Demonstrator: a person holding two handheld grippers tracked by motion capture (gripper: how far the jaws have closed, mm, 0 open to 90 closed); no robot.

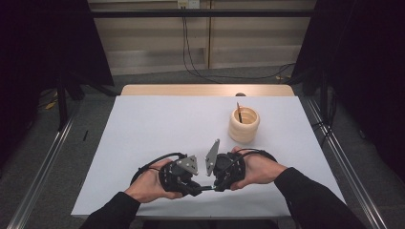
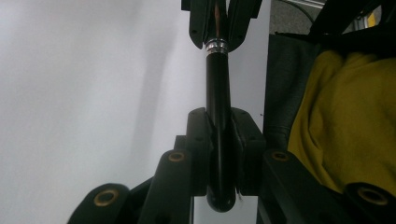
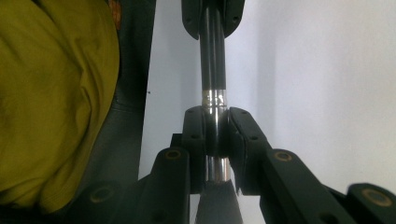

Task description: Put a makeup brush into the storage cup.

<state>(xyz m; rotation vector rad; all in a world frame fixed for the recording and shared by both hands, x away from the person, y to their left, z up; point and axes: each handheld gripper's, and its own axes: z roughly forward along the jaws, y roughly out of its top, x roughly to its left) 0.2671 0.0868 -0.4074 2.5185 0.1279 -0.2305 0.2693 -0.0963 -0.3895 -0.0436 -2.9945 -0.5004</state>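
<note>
A brush with a black handle and a silver ferrule hangs level between my two grippers, just above the white table's near edge. My left gripper is shut on the rounded end of the handle. My right gripper is shut on the ferrule end, with the dark bristles flaring behind its jaws. In the high view the left gripper and right gripper face each other tip to tip, each in a hand, with the brush a short bar between them.
A ribbed pale wooden cup stands at the table's right middle with a thin brown-tipped stick leaning in it. Yellow fabric lies past the near table edge. Metal rails run along both sides of the table.
</note>
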